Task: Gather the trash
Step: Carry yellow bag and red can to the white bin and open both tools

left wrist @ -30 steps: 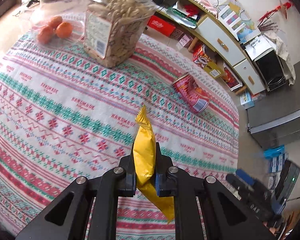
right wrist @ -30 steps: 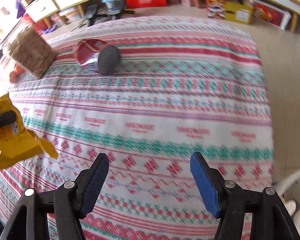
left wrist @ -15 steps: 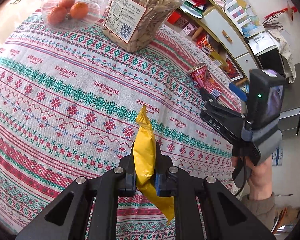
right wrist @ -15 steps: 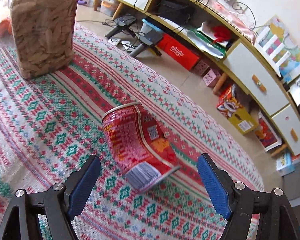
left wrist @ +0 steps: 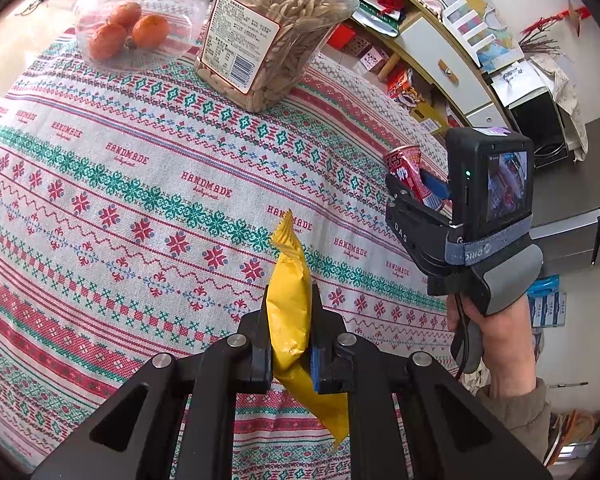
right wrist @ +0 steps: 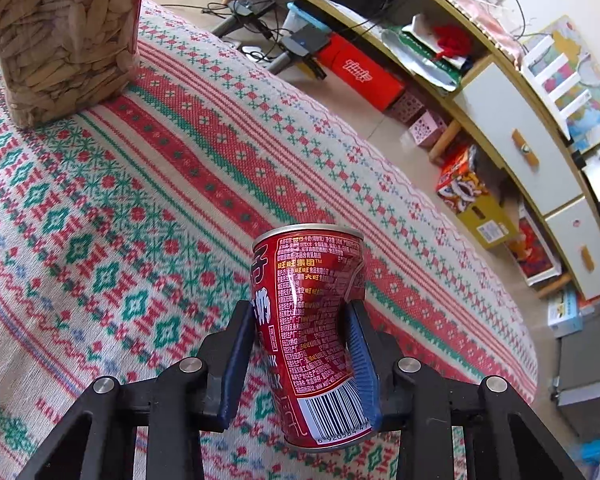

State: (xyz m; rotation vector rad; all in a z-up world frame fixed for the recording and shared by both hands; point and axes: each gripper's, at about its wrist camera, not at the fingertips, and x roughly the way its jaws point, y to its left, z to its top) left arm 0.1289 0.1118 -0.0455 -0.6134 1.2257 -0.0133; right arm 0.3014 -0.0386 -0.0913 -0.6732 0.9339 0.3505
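patterned cloth covers tabletop (left wrist: 132, 184); shelves w/ clutter along far wall. left hand-held gripper (left wrist: 290, 344) clamped on yellow wrapper (left wrist: 290, 308), jaws nearly together, wrapper sticking up fwd & trailing down below pads, above cloth. right hand-held gripper (right wrist: 300, 360) closed on dented red can (right wrist: 312, 328), pads pressing both sides, can upright-ish, slightly tilted. whether can base touches cloth: can't tell. seed jar (left wrist: 272, 32) & clear jar w/ oranges (left wrist: 140, 20) at far side of tabletop.
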